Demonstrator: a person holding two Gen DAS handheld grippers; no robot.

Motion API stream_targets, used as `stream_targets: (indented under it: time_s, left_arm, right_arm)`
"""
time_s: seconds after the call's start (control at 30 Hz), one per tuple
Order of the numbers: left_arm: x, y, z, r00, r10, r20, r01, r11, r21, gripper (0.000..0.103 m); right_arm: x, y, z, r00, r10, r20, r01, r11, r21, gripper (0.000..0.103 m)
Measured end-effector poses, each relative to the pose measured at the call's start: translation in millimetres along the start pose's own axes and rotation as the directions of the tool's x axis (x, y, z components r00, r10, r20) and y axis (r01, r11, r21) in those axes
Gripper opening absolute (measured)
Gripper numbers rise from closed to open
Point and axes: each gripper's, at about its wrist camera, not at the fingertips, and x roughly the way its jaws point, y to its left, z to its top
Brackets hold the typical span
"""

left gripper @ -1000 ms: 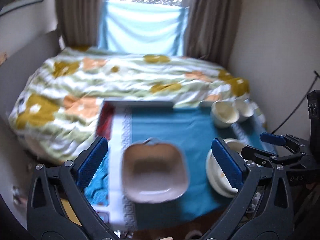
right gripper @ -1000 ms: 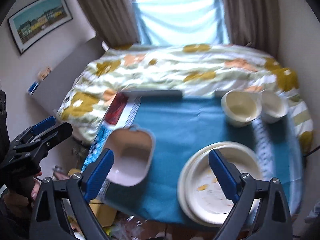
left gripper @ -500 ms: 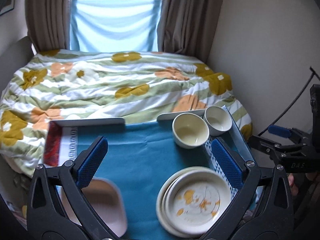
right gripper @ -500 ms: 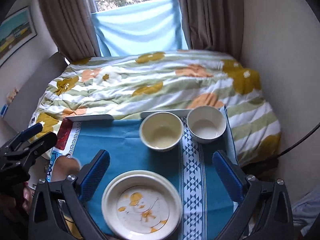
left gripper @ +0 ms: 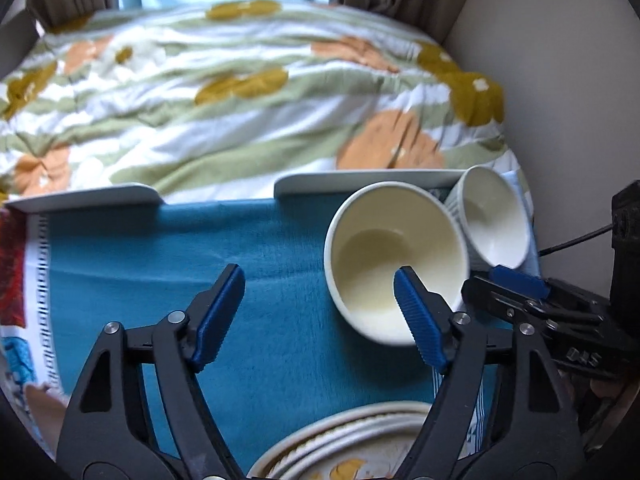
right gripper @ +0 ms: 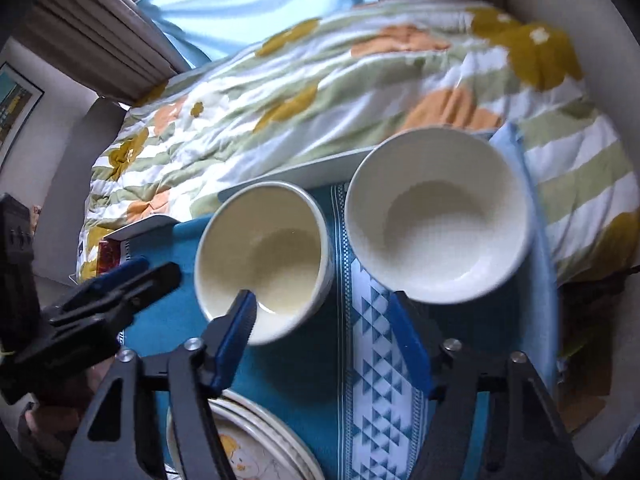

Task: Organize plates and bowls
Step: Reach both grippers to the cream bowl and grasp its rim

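Two bowls stand side by side on a blue-clothed tray: a cream bowl (left gripper: 394, 256) (right gripper: 264, 256) and a whiter bowl (left gripper: 494, 218) (right gripper: 438, 214) to its right. My left gripper (left gripper: 320, 312) is open and empty, its right finger in front of the cream bowl's near rim. My right gripper (right gripper: 326, 340) is open and empty, its left finger over the cream bowl's near rim and its right finger below the white bowl. A stack of plates (left gripper: 352, 448) (right gripper: 248, 444) with an orange print lies at the near edge.
The tray's white rim (left gripper: 360, 180) borders a bed with a flowered duvet (left gripper: 240, 92). A pink dish (left gripper: 44, 408) shows at the lower left. A wall (left gripper: 560, 60) stands close on the right. The right gripper also shows in the left wrist view (left gripper: 536, 300).
Both grippers have moved forward and down toward the two bowls, which now look much larger. Both are also less wide open than before. The plates have slid to the bottom edge.
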Motion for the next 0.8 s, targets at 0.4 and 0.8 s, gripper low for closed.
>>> stream_targets:
  time_s: [0.4,0.8]
  left_arm:
    - [54.5,-2.9,17.6,0.993,0.006,-0.121,0.000,0.999,0.048,0.014]
    - [47.2,-16.6,17.5,0.994,0.014,-0.108,-0.003,0.995,0.103,0.007]
  right_arm:
    - [40.1,-9.6,8.4,0.998,0.008,-0.065,-0.004,0.998,0.064,0.018]
    - [35.8,-7.5,9.1,0.998,-0.020,-0.056,0.023,0.998,0.052,0.016]
